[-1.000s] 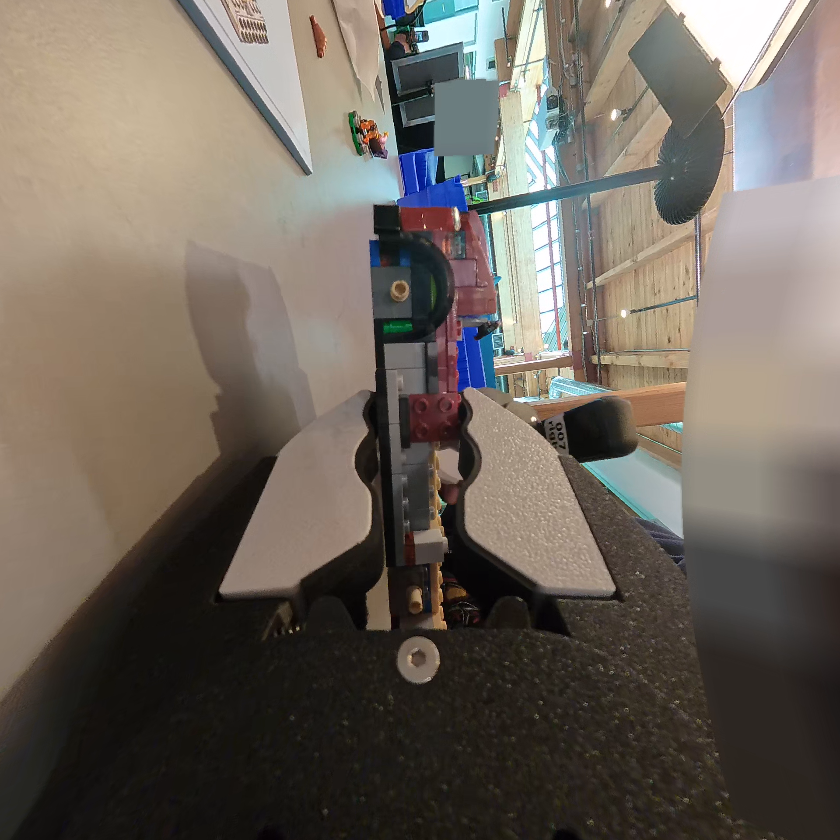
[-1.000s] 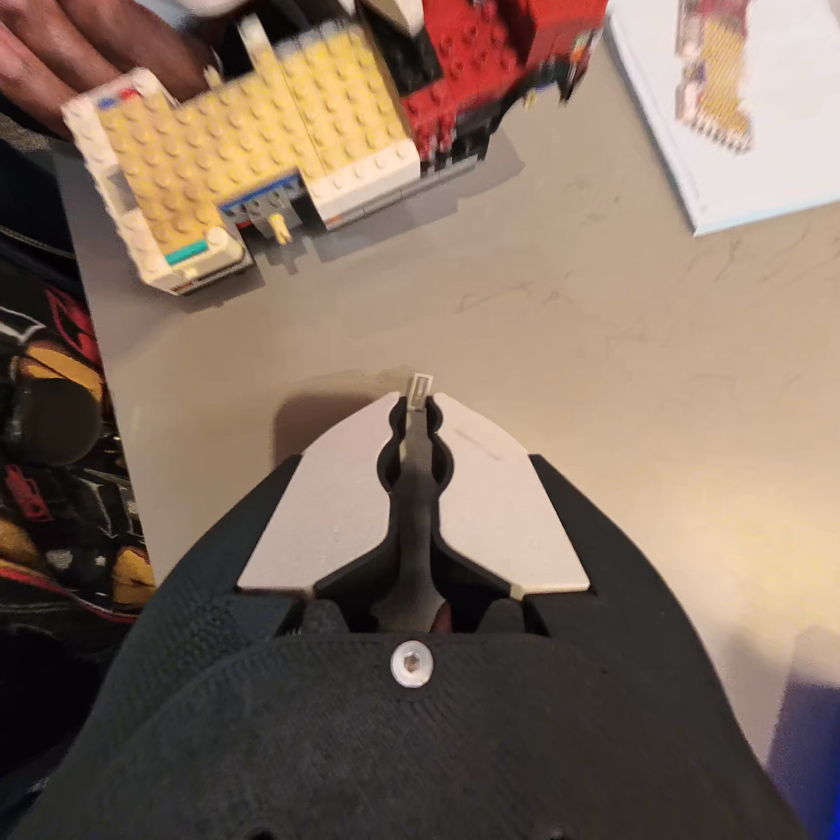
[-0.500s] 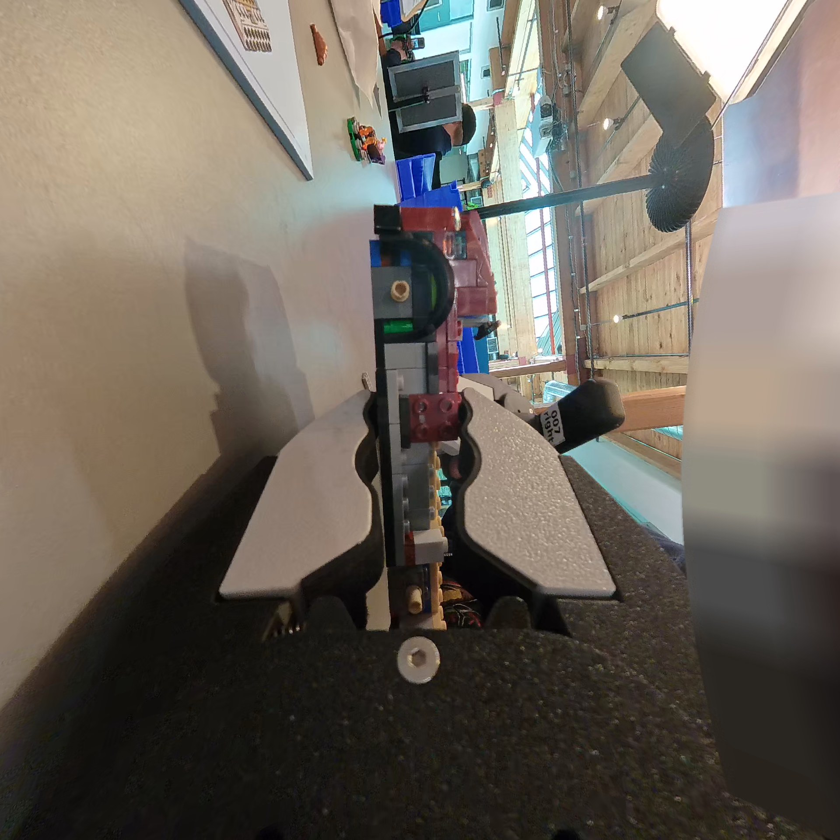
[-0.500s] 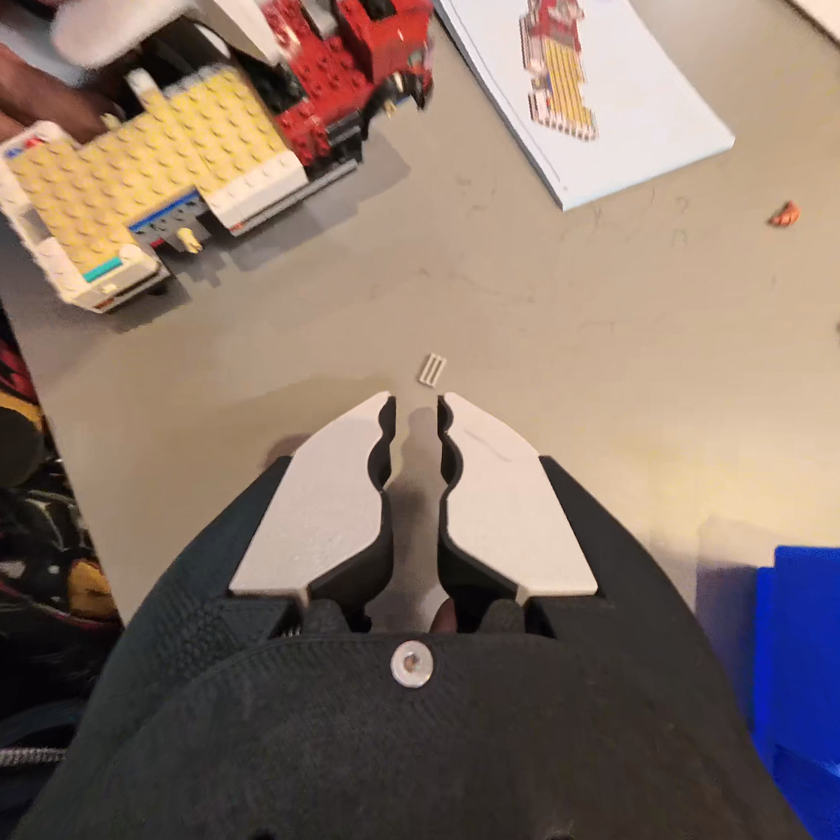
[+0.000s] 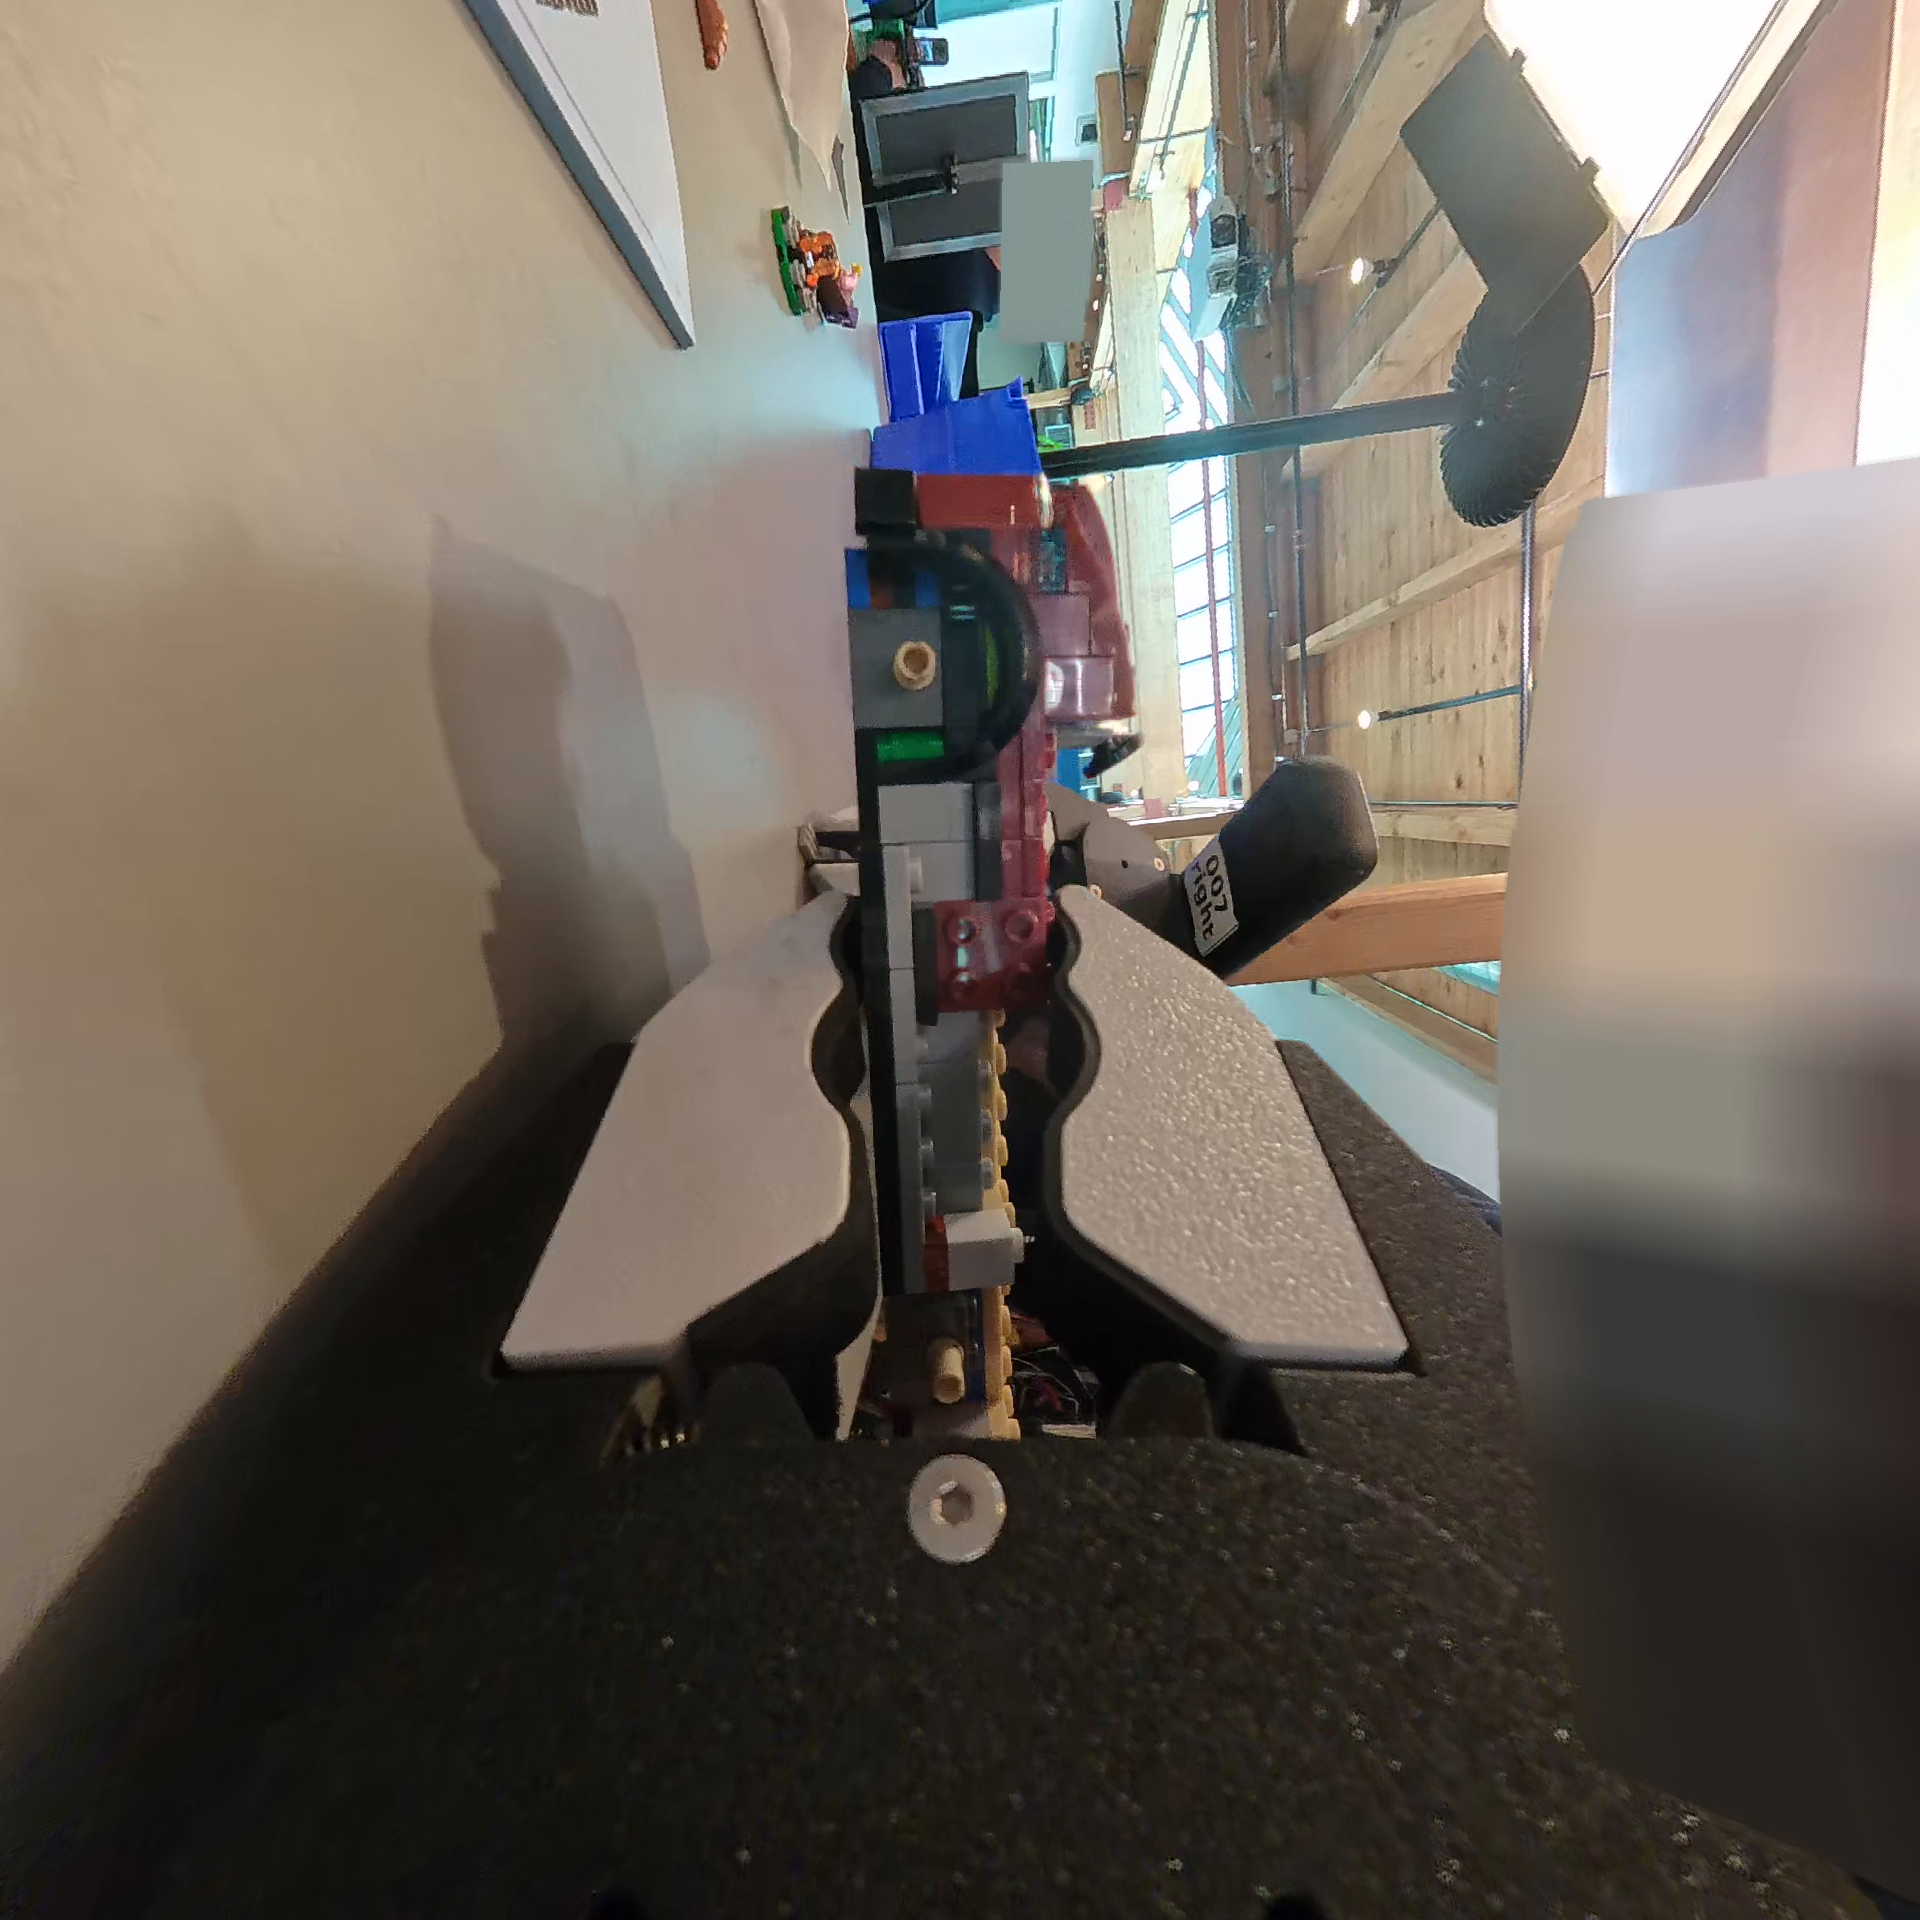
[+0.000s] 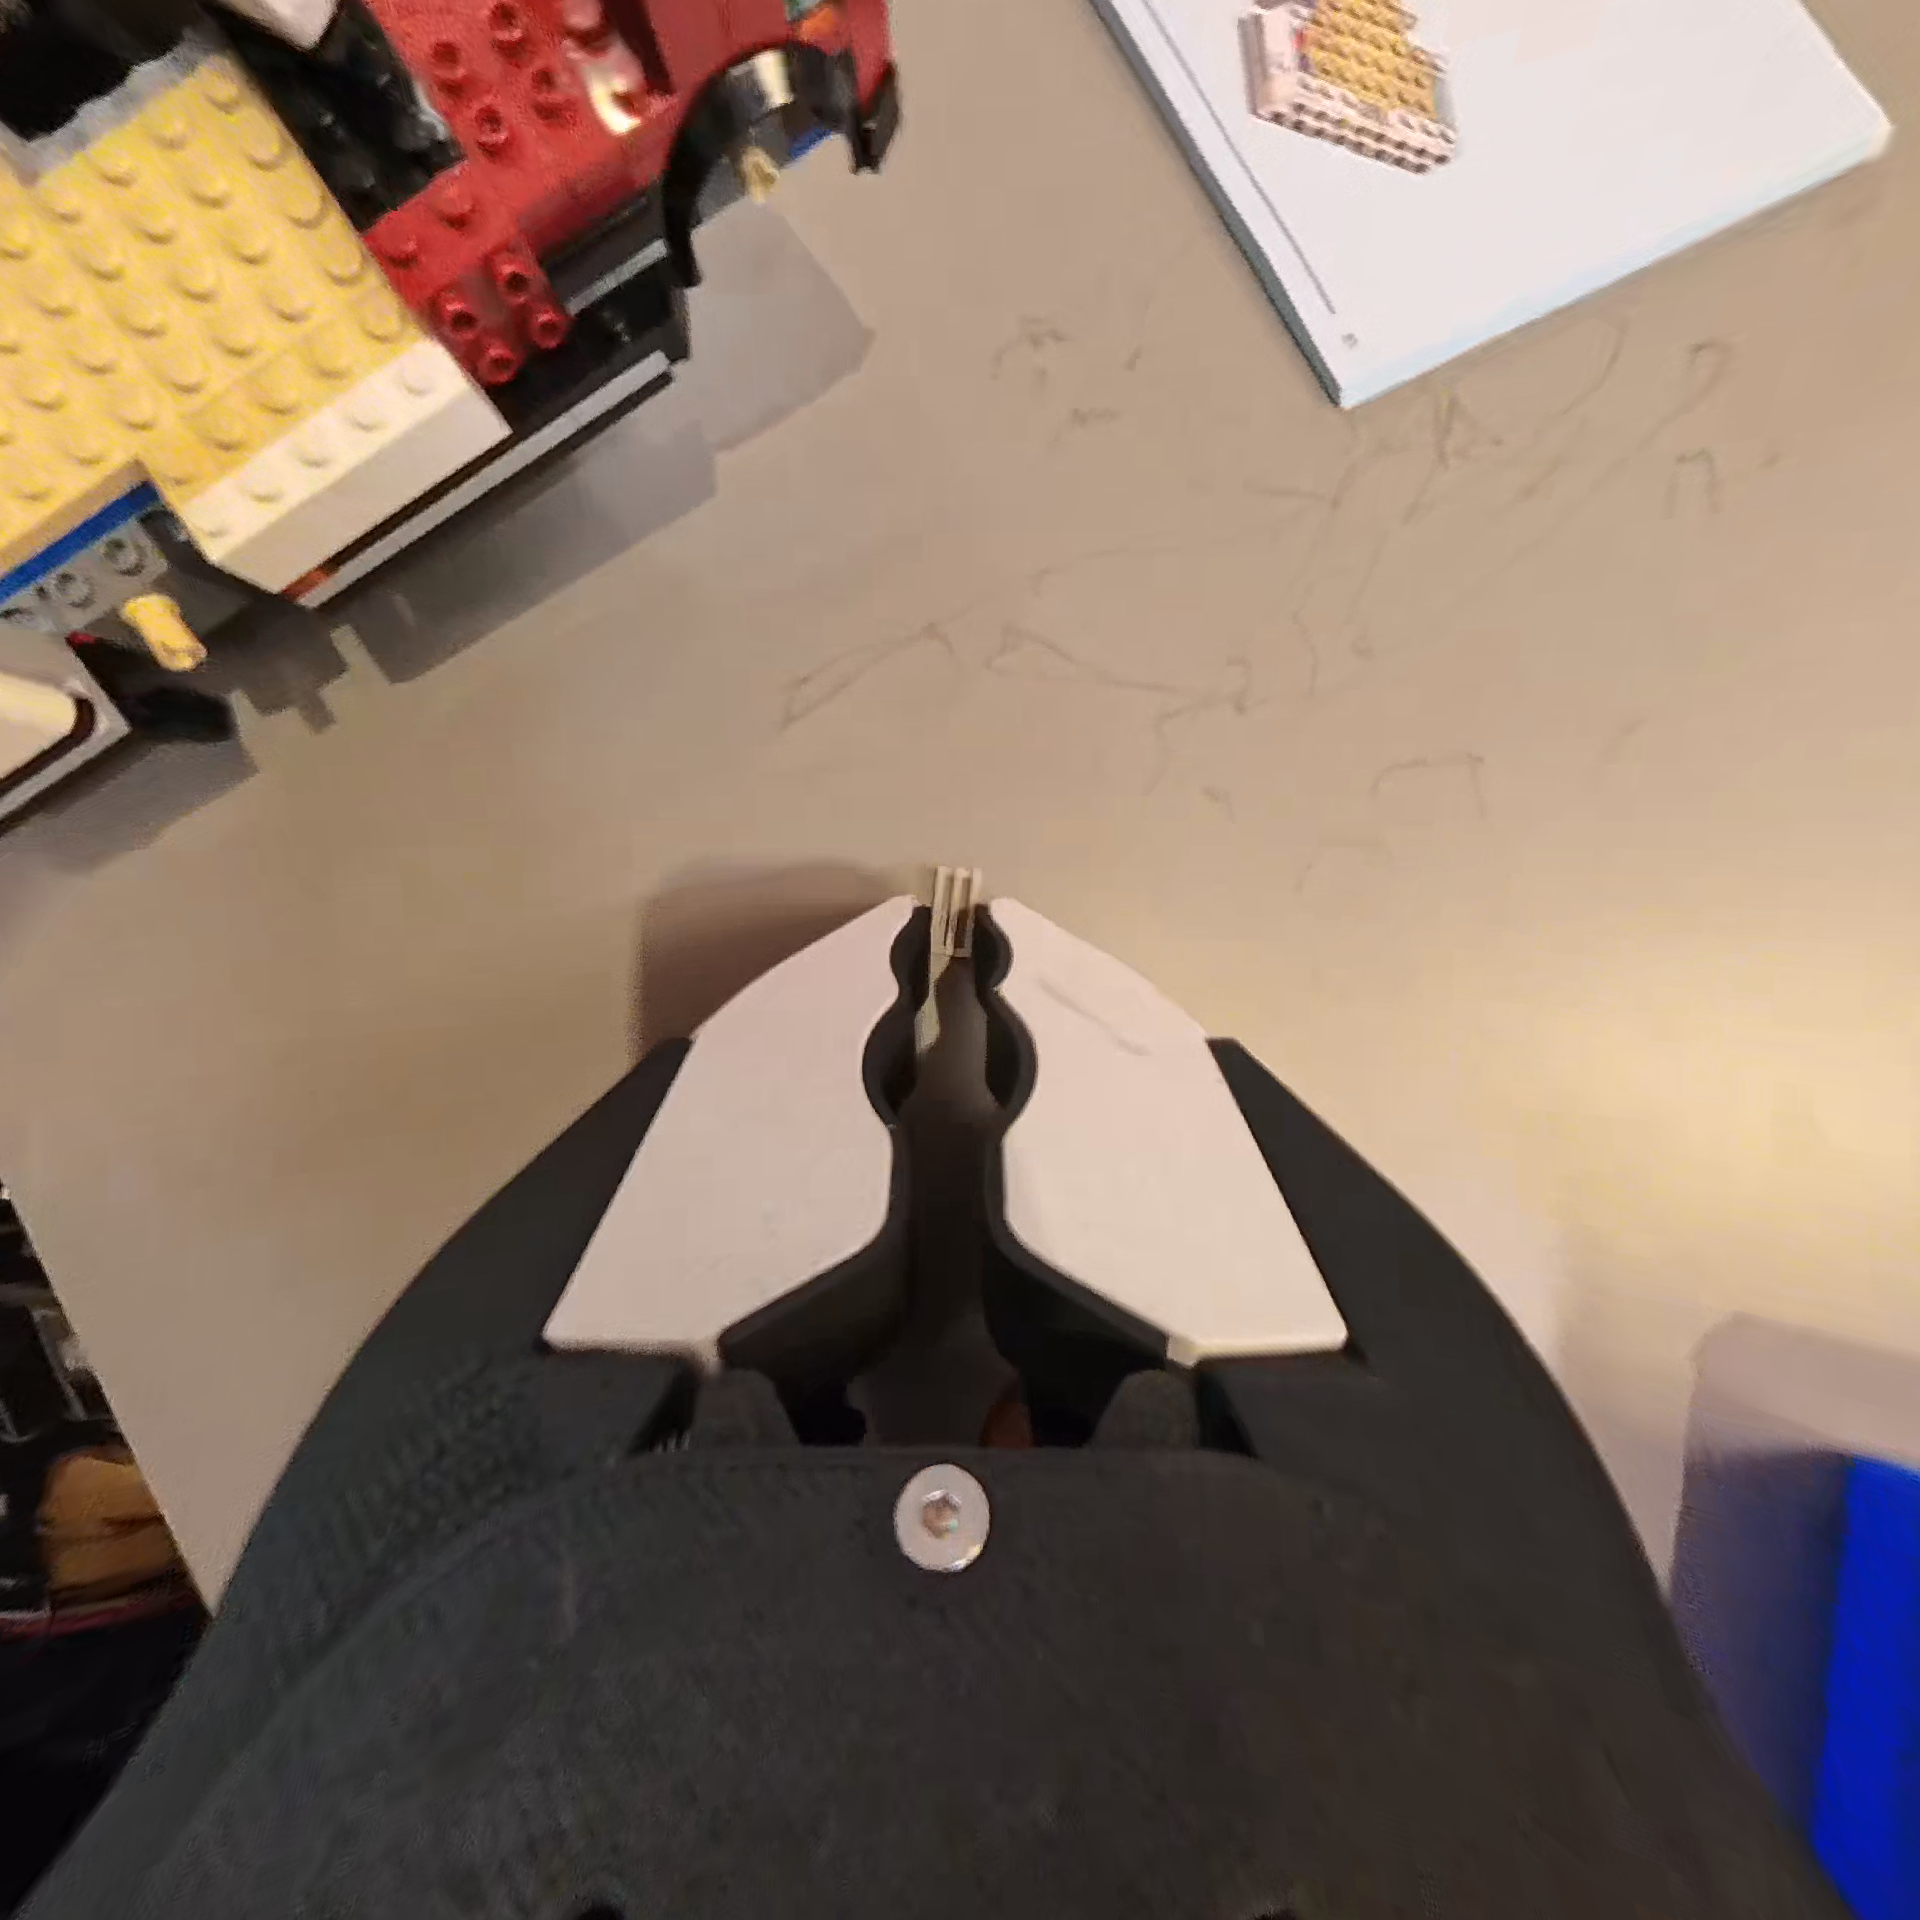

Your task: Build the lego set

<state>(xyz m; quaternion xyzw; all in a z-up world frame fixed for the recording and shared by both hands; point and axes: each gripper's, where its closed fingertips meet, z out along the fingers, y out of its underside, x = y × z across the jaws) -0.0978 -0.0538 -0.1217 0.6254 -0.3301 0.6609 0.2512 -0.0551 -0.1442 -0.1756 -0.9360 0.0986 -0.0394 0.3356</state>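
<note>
My left gripper [image 5: 958, 961] is clamped on the brick-built vehicle model [image 5: 940, 831], pads pressing its black base plate on one side and a dark red brick on the other. I judge the model rigid but apt to shed pieces, so the base is the safest hold. My right gripper [image 6: 954, 914] is nearly closed on a small white tile piece [image 6: 952, 902], held on edge at the very fingertips just above the beige table [image 6: 1195, 623]. It looks light, slick and easily dropped. To the far left lies the model's tan studded deck [image 6: 177, 270]; to the far right an instruction booklet [image 6: 1558, 208]; a blue bin [image 6: 1870, 1683] sits near right.
</note>
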